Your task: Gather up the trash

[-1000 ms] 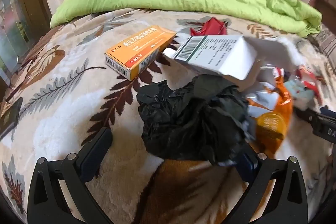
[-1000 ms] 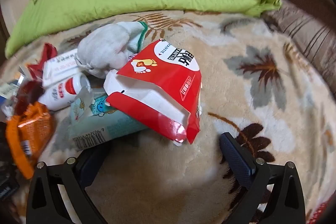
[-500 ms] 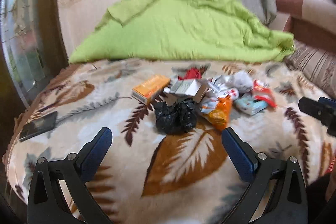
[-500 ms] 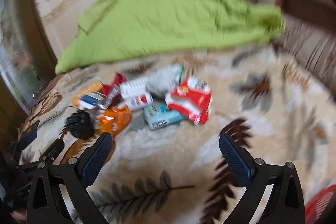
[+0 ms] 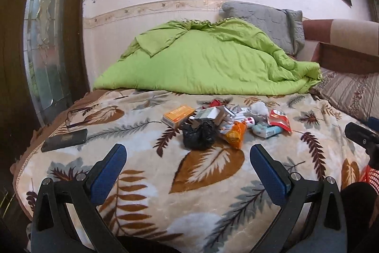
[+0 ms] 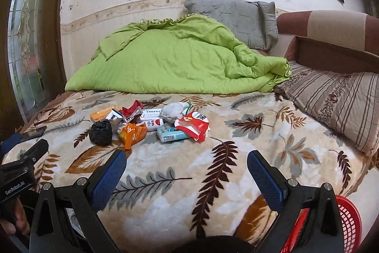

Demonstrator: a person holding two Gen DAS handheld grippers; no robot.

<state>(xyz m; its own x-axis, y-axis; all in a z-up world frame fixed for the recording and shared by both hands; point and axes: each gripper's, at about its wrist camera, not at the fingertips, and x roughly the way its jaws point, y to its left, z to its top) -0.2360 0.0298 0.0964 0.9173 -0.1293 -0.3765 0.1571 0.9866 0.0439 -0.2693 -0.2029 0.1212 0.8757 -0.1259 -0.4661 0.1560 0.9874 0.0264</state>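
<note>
A pile of trash lies mid-bed on the leaf-pattern blanket (image 5: 206, 165): a crumpled black bag (image 5: 199, 135), an orange box (image 5: 178, 116), an orange wrapper (image 5: 234, 134), a red-and-white packet (image 5: 279, 120), a teal pack (image 5: 266, 131) and a white wad (image 5: 259, 108). The right wrist view shows the same black bag (image 6: 101, 132), orange wrapper (image 6: 132, 133), red packet (image 6: 195, 125) and teal pack (image 6: 171, 135). My left gripper (image 5: 188, 166) and right gripper (image 6: 186, 170) are both open and empty, held back near the bed's front edge, well short of the pile.
A green duvet (image 5: 201, 63) and grey pillow (image 6: 236, 18) lie at the back, a striped pillow (image 6: 336, 101) at the right. A dark phone (image 5: 64, 139) and glasses (image 5: 75, 117) lie at the left. A red basket (image 6: 343, 224) stands at the lower right.
Both grippers have pulled far back from the pile, which was close up a second ago and now lies small in the middle of the bed. Both stay open.
</note>
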